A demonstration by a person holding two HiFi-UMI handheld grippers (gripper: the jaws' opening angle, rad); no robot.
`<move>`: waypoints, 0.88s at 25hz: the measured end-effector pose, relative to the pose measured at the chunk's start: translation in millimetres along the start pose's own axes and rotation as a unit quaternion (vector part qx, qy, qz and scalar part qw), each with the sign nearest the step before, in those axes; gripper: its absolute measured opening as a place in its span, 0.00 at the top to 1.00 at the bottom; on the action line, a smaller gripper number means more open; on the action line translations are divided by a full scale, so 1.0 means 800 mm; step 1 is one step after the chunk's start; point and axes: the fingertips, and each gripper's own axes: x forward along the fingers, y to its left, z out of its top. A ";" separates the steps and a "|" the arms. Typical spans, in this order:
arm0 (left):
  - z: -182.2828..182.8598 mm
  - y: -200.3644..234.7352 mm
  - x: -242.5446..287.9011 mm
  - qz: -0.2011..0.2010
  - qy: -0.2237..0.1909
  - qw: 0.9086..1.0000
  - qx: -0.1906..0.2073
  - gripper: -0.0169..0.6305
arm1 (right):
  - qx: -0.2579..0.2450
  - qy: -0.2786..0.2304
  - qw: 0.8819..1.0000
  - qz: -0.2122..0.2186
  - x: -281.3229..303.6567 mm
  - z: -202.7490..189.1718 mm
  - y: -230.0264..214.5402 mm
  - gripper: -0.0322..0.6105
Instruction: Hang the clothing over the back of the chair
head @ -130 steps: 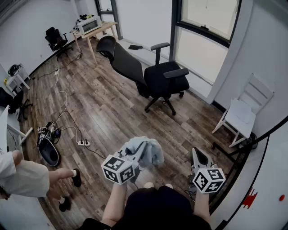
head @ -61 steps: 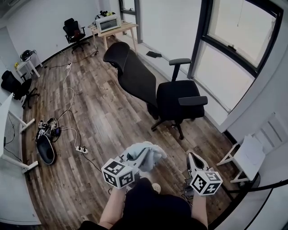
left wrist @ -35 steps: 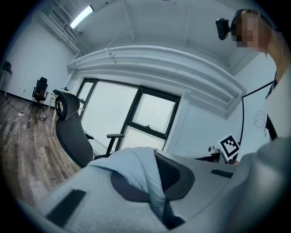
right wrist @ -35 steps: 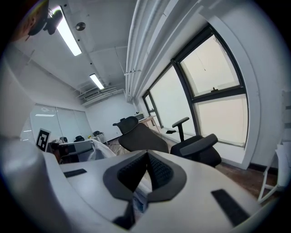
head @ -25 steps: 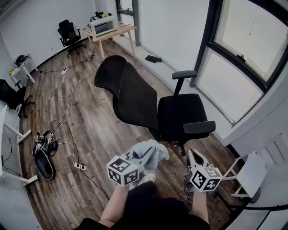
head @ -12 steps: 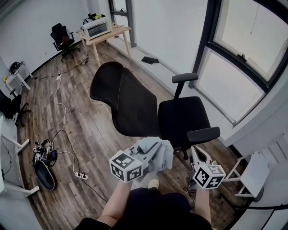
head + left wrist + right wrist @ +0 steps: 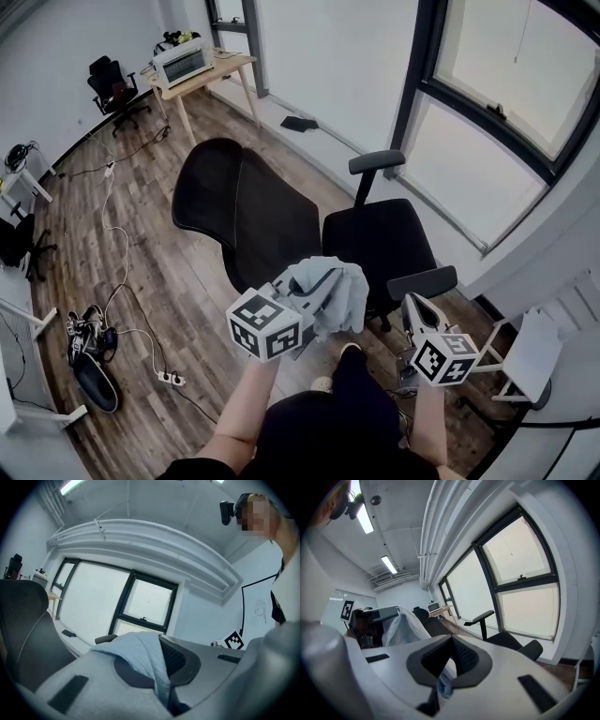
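1. My left gripper (image 7: 302, 298) is clamped on the clothing (image 7: 342, 300), one pale blue-grey garment held up just in front of the chair; it is bunched with no clear long axis, and its folds spill over the jaws and hang toward my right
2. My right gripper (image 7: 418, 315) has its jaws together, near the bunch but apart from it in the head view; a pale bluish scrap (image 7: 443, 682) sits low between the pads, and I cannot tell what it is
3. One black office chair (image 7: 272, 220) stands just ahead of my two grippers, its reclined back running long from the seat (image 7: 380, 246) toward the upper left, with two armrests (image 7: 377, 161)
4. One more black chair (image 7: 111, 80) stands far off at upper left, and one white chair (image 7: 525, 352) at my right
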 end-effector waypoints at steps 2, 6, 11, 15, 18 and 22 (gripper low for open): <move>0.008 0.007 0.012 0.001 -0.005 1.000 0.002 0.96 | 0.000 0.001 1.000 0.000 0.010 0.008 -0.007 0.95; 0.016 0.030 0.033 0.005 -0.010 1.000 -0.002 0.96 | -0.001 0.004 1.000 0.005 0.040 0.021 -0.018 0.95; 0.021 0.058 0.066 0.008 -0.002 1.000 -0.006 0.96 | 0.002 0.013 1.000 0.012 0.074 0.034 -0.032 0.95; 0.019 0.078 0.092 0.008 0.007 1.000 -0.013 0.96 | 0.004 0.022 1.000 0.015 0.099 0.041 -0.043 0.95; 0.015 0.095 0.115 0.011 0.014 1.000 -0.024 0.96 | 0.009 0.026 0.999 0.017 0.120 0.048 -0.057 0.95; 0.017 0.118 0.145 0.018 0.017 0.999 -0.029 0.96 | 0.011 0.034 0.999 0.023 0.145 0.055 -0.076 0.95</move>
